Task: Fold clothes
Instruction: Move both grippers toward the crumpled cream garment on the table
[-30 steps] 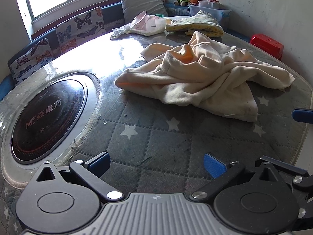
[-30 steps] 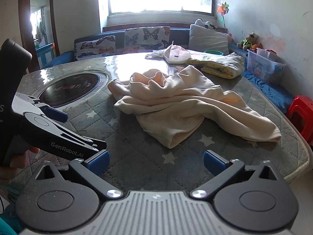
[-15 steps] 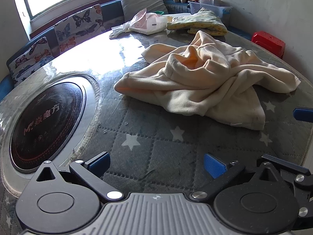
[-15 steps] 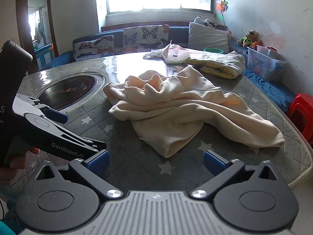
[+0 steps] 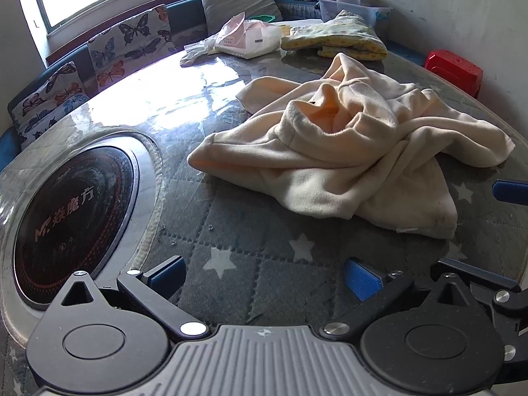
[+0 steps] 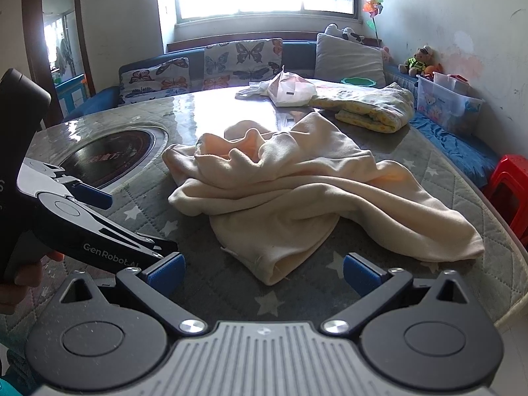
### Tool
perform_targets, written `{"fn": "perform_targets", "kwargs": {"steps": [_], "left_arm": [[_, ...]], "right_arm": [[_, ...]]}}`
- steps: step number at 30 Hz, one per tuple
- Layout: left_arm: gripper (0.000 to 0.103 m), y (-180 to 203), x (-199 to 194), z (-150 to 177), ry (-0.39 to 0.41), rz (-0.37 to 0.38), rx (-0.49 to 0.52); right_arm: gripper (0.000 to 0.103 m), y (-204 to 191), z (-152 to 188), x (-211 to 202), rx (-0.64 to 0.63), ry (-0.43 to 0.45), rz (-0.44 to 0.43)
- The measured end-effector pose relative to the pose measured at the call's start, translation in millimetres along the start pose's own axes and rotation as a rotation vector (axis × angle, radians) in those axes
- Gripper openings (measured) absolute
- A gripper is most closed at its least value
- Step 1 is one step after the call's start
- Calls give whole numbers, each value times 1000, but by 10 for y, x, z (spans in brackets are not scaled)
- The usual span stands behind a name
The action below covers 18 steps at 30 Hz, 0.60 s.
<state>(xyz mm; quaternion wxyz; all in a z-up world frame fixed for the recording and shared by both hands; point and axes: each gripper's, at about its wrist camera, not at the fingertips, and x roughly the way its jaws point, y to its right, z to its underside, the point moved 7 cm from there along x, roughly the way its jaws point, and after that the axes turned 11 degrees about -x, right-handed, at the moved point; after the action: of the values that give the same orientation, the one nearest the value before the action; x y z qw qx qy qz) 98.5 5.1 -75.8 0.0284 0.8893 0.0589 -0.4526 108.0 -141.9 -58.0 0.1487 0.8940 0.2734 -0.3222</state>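
A cream top lies in a crumpled heap on the worktop. The worktop has a grey quilted cover with white stars under a clear shiny sheet. The top is bunched up in the middle, with one part stretched out toward the right edge of the worktop.

The left tongs are wide open and hold nothing. Their blue fingertips sit low over the star cover. The top lies ahead of them and a bit to the right, not touching them. The nearest corner of the top is near the right fingertip but apart from it.

The right tongs are wide open too and hold nothing. In the right wrist view, the near corner of the top lies just ahead of the gap between the two blue fingertips. I cannot tell if it touches them. The left tongs show in that view at the left, held in a hand.

A round black cooker plate is set into the worktop, left of the top. At the far side of the worktop lie a folded yellow blanket and a white plastic bag. A red stool stands past the right edge. Butterfly cushions lean on the bench under the window.
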Motion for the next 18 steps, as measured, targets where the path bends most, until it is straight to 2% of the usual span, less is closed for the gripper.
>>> {"fn": "perform_targets", "kwargs": {"steps": [18], "left_arm": [[103, 5, 134, -186, -13, -11, -10]], "right_arm": [[103, 142, -139, 224, -11, -11, -18]]}}
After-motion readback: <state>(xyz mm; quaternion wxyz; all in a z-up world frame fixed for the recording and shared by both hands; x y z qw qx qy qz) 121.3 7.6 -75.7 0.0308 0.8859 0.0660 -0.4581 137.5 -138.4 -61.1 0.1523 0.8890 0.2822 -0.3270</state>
